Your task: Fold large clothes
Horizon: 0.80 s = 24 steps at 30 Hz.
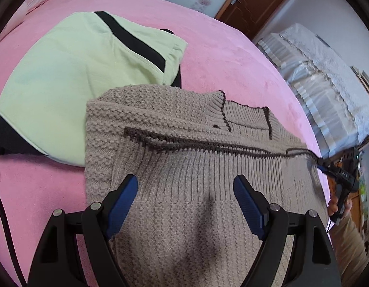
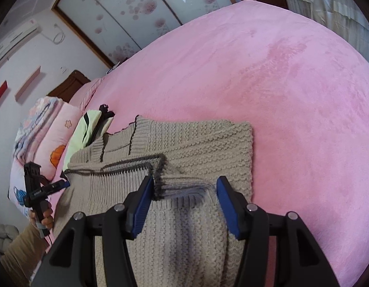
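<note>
A beige knitted sweater (image 1: 184, 157) with dark brown trim lies partly folded on the pink bed (image 1: 232, 59); it also shows in the right wrist view (image 2: 184, 148). My left gripper (image 1: 185, 186) is open, its blue pads apart just above the ribbed hem. My right gripper (image 2: 184, 189) is open, its pads either side of a bunched trimmed edge (image 2: 160, 167) of the sweater, not closed on it. The right gripper also shows at the sweater's right edge in the left wrist view (image 1: 337, 174). The left gripper shows at the left in the right wrist view (image 2: 41, 189).
A folded pale green garment (image 1: 77, 71) with black stripes lies beside the sweater at its far left. Pillows and a folded quilt (image 2: 41, 138) sit at the bed's head. A covered cabinet (image 1: 328, 83) stands beyond the bed's right edge. The pink bedspread (image 2: 292, 95) extends to the right.
</note>
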{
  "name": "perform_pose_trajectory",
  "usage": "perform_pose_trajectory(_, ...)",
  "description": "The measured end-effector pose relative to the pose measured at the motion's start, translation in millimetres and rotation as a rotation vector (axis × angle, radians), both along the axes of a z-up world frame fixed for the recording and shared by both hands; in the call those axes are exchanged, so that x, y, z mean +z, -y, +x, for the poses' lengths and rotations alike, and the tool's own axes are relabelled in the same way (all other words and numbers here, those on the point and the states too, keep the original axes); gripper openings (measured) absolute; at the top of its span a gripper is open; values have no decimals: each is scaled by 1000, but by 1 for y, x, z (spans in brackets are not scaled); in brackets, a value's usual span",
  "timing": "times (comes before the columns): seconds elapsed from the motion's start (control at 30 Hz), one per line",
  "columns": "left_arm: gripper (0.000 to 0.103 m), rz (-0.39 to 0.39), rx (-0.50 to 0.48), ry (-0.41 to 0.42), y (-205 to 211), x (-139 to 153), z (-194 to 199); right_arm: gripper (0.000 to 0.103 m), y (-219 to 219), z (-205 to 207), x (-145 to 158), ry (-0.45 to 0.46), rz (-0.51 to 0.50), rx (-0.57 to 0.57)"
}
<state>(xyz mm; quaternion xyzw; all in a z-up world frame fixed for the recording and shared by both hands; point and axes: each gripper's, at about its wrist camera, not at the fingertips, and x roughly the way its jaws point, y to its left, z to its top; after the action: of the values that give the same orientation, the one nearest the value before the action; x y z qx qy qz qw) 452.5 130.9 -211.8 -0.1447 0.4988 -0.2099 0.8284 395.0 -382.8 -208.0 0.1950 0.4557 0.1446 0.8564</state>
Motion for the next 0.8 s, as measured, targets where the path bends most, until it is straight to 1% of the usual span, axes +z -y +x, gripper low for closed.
perform_pose_trajectory(0.03,81,-2,-10,2,0,0,-1,56,-1,-1,1,9,-8,20)
perform_pose_trajectory(0.07,81,-4,-21,2,0,0,-1,60,0,-1,1,10,-14,33)
perform_pose_trajectory(0.13,81,-6,-35,5,-2,0,-3,66,2,0,-4,-16,4,64)
perform_pose_trajectory(0.27,81,-1,-33,8,-5,-3,-3,66,0,-2,-8,-8,-15,87)
perform_pose_trajectory(0.33,81,22,-28,20,-3,-2,-1,66,-3,-1,-8,8,-30,89)
perform_pose_trajectory(0.43,80,60,-32,64,-2,5,-4,66,-9,2,-9,15,-85,83)
perform_pose_trajectory(0.53,80,106,-30,112,-4,11,-7,65,-15,8,-9,24,-162,74)
perform_pose_trajectory(0.6,80,132,-15,118,-9,12,-6,57,-17,12,-9,31,-201,63)
perform_pose_trajectory(0.63,80,128,-12,116,-12,12,-5,49,-18,14,-10,27,-227,56)
perform_pose_trajectory(0.67,80,124,-10,113,-14,11,-5,38,-21,17,-11,19,-247,59)
perform_pose_trajectory(0.7,80,128,-9,106,-16,10,-4,30,-22,17,-11,22,-254,65)
perform_pose_trajectory(0.73,80,131,-13,99,-17,8,-2,16,-24,18,-12,21,-275,68)
perform_pose_trajectory(0.77,80,138,-17,96,-17,7,-1,13,-27,17,-12,25,-298,68)
perform_pose_trajectory(0.8,80,149,-20,97,-16,6,0,13,-29,15,-11,36,-317,66)
